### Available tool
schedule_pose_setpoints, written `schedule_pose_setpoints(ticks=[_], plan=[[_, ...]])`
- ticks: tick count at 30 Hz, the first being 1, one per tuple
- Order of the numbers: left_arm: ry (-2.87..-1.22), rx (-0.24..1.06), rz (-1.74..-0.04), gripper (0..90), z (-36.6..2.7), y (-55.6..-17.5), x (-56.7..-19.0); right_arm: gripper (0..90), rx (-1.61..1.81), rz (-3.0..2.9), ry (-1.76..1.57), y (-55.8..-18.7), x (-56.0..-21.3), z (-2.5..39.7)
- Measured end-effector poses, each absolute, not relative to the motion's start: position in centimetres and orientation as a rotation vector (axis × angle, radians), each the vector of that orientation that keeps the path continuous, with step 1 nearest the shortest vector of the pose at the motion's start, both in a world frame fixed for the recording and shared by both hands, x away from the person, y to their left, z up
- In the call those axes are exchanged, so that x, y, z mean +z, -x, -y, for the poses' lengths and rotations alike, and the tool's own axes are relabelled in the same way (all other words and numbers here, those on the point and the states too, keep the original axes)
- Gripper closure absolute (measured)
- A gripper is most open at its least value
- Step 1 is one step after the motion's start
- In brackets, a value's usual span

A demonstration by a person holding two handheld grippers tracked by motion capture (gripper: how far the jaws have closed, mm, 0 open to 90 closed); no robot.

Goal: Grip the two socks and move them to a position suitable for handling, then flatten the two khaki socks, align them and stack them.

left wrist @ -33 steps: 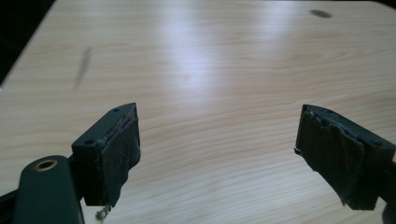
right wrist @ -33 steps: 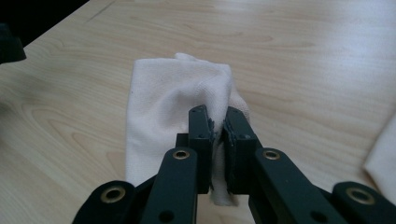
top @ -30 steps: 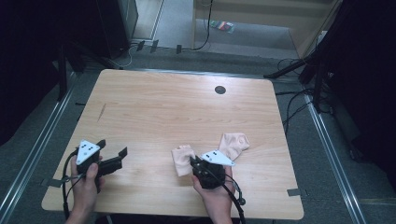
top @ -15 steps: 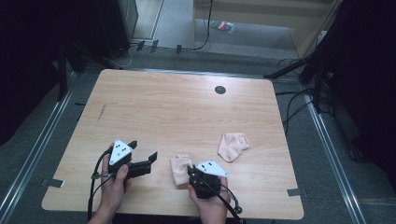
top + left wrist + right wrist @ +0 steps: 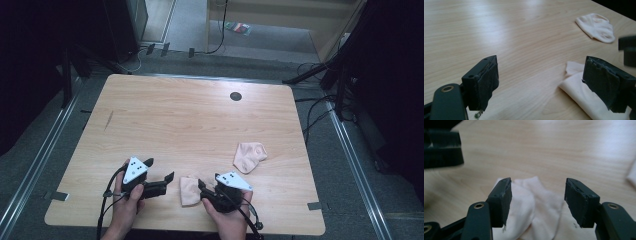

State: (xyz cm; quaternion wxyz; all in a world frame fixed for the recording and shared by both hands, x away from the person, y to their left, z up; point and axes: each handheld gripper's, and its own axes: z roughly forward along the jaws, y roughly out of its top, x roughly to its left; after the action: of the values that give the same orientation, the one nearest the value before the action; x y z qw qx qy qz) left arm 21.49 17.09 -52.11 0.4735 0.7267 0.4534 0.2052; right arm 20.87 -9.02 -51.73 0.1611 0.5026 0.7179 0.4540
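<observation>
Sock [image 5: 189, 190], lower centre, between parted left gripper [image 5: 167, 178] and parted right gripper [image 5: 201, 186]: bunching likely if either closes shallow.

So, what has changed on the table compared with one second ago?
The left gripper moved from the table's left edge toward the middle, close to the near sock. The right gripper pulled back toward the front edge, and the near sock came with it, away from the far sock. Both grippers now have open jaws. The far sock stayed in place.
</observation>
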Motion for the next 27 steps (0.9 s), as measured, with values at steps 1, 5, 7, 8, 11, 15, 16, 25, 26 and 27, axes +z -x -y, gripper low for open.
schedule_pose_setpoints(ticks=[1,5,7,8,11,15,16,25,26,27], plan=[[-1.782,0.488,-1.092,13.4,-16.8,-21.3,-52.1,41.5,1.302,-2.037,-1.428,-21.0,-51.5,9.4],[-1.818,0.438,-1.051,13.0,-14.8,-20.7,-52.0,50.1,1.304,-2.001,-1.411,-21.3,-50.9,10.8],[-1.848,0.414,-1.014,15.2,-13.6,-20.2,-52.1,52.0,1.304,-2.000,-1.422,-21.5,-50.8,11.1],[-1.862,0.407,-1.003,17.6,-13.2,-20.1,-52.1,52.8,1.294,-2.002,-1.424,-21.6,-50.9,11.2],[-1.889,0.358,-0.981,25.8,-11.4,-19.5,-52.2,54.0,1.260,-2.033,-1.409,-22.0,-51.3,11.1],[-1.913,0.323,-0.965,36.6,-10.1,-19.5,-52.7,54.2,1.234,-2.083,-1.436,-22.4,-52.2,10.7],[-1.920,0.316,-0.972,38.3,-9.9,-19.6,-52.9,53.8,1.246,-2.097,-1.447,-22.6,-52.4,10.7],[-1.899,0.322,-1.008,55.3,-9.7,-19.9,-53.2,55.0,1.253,-2.108,-1.444,-23.1,-52.6,11.2],[-1.894,0.325,-1.009,55.7,-9.7,-19.9,-53.2,55.0,1.253,-2.107,-1.443,-23.1,-52.6,11.2],[-1.895,0.326,-1.014,55.7,-9.6,-19.9,-53.2,55.4,1.252,-2.103,-1.441,-23.2,-52.6,11.3]])
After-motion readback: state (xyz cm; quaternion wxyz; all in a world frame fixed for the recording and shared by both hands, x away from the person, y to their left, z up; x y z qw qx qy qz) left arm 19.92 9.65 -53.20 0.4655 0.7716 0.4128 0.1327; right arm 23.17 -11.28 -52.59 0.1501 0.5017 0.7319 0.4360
